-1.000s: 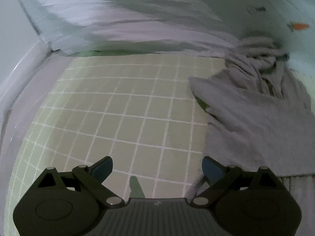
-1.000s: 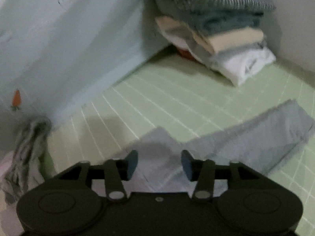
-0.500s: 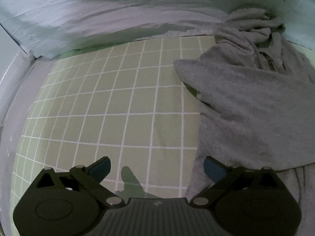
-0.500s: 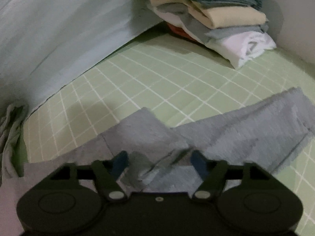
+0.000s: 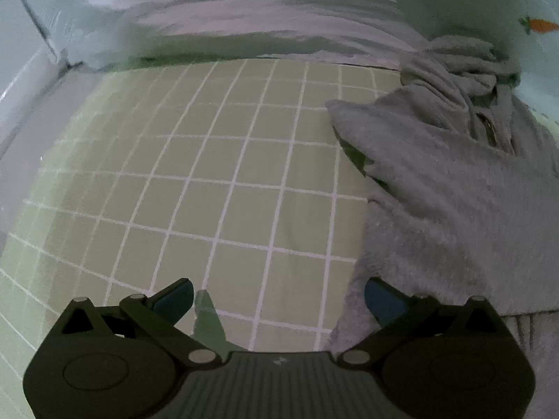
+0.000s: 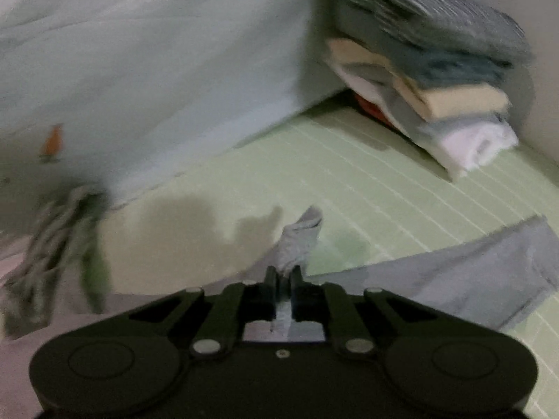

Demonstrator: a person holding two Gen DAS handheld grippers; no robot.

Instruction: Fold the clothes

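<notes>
From my left cam, going left to right: a pale edge (image 5: 21, 111) runs down the far left, then it's mostly green checked sheet (image 5: 216, 181) with white grid lines. The left gripper (image 5: 277, 295) is spread about as wide as it goes, nothing between the jaws, just bare sheet under it. Its right finger (image 5: 382, 302) sits right at the edge of the grey garment (image 5: 447, 209), which fills the right side of this view and looks fuzzy, like fleece. The far end of the garment is bunched up in a heap (image 5: 464, 66) against the light blue bedding (image 5: 279, 17), and there's a little carrot print (image 5: 539, 25) on that bedding up in the corner.

Right cam is pretty blurry. On the left there's the same crumpled heap (image 6: 59, 244), with the carrot print (image 6: 52, 143) above it on the blue bedding (image 6: 157, 70). In the middle, the right gripper (image 6: 283, 277) has just snapped closed and it's pinching a fold of the grey garment (image 6: 297, 241), a bit of cloth pokes up past the fingertips. The rest of the garment trails off to the right, one long flat piece (image 6: 489, 279) lying on the green sheet (image 6: 349, 181). Back right corner has a stack of folded clothes (image 6: 429, 80), grey striped on top, then blue, beige, white at the bottom, something red tucked under.
</notes>
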